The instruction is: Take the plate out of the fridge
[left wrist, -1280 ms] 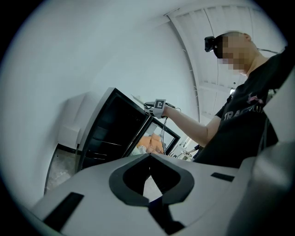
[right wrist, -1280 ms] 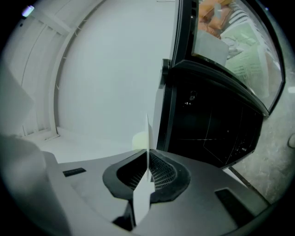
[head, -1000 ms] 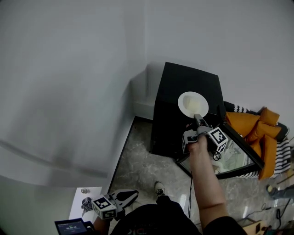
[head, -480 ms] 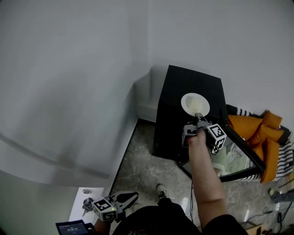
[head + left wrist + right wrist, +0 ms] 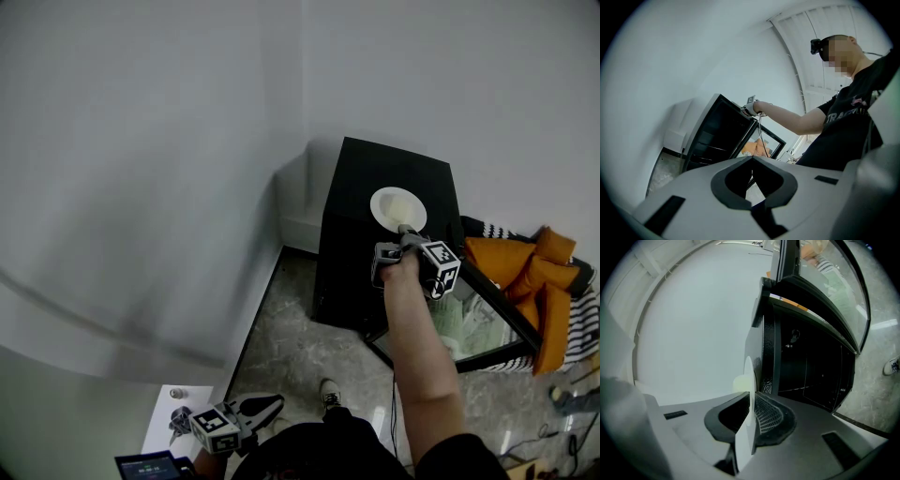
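Observation:
A white plate (image 5: 398, 208) hangs over the top of the black fridge (image 5: 361, 262), with my right gripper (image 5: 405, 231) shut on its near rim. Whether the plate touches the fridge top I cannot tell. In the right gripper view the plate (image 5: 749, 394) shows edge-on, clamped between the jaws of the right gripper (image 5: 751, 414), with the fridge (image 5: 806, 362) just behind it. The fridge's glass door (image 5: 487, 323) stands open to the right. My left gripper (image 5: 274, 403) is low at the bottom left, far from the fridge. In its own view the left gripper (image 5: 751, 158) is shut with nothing in it.
Orange and striped cloth (image 5: 530, 267) lies right of the open door. A small white table (image 5: 173, 412) and a device with a screen (image 5: 145, 464) sit by my left gripper. A shoe (image 5: 326, 389) stands on the marble floor (image 5: 291, 328). White walls enclose the corner.
My right gripper has carried the plate slightly farther over the fridge top, and the head view has shifted a little. The left gripper has hardly moved.

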`<move>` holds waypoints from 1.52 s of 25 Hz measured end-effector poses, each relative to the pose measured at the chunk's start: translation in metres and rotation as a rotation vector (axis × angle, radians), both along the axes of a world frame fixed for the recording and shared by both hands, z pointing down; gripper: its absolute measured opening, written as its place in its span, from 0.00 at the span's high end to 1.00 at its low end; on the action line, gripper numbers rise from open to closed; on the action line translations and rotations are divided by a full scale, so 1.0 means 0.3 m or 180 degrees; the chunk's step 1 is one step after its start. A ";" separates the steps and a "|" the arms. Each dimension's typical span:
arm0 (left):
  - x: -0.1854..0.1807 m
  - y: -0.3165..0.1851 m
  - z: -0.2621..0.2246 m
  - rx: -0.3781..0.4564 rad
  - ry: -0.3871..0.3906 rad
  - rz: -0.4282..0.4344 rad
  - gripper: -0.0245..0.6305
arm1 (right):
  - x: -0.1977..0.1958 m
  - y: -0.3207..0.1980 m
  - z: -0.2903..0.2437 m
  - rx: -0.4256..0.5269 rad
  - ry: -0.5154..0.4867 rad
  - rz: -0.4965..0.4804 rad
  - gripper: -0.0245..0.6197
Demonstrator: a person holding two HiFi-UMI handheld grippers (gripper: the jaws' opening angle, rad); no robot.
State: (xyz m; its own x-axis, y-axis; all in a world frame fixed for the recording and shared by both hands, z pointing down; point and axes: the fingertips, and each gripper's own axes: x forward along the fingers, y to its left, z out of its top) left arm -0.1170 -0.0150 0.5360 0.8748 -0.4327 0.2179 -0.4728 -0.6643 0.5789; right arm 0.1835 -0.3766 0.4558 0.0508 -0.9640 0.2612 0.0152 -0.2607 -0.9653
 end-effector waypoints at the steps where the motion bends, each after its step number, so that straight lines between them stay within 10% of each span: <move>1: -0.001 0.003 0.003 0.0004 0.0001 0.0003 0.96 | 0.001 -0.006 -0.001 -0.0021 0.0011 -0.0002 0.93; 12: -0.014 0.022 0.043 0.0039 -0.0008 0.0011 0.96 | 0.008 -0.015 -0.026 -0.0067 0.0096 0.0085 0.77; 38: -0.004 0.035 0.041 0.0060 -0.0011 0.0084 0.96 | -0.012 0.082 -0.033 0.0069 0.0192 -0.0083 0.73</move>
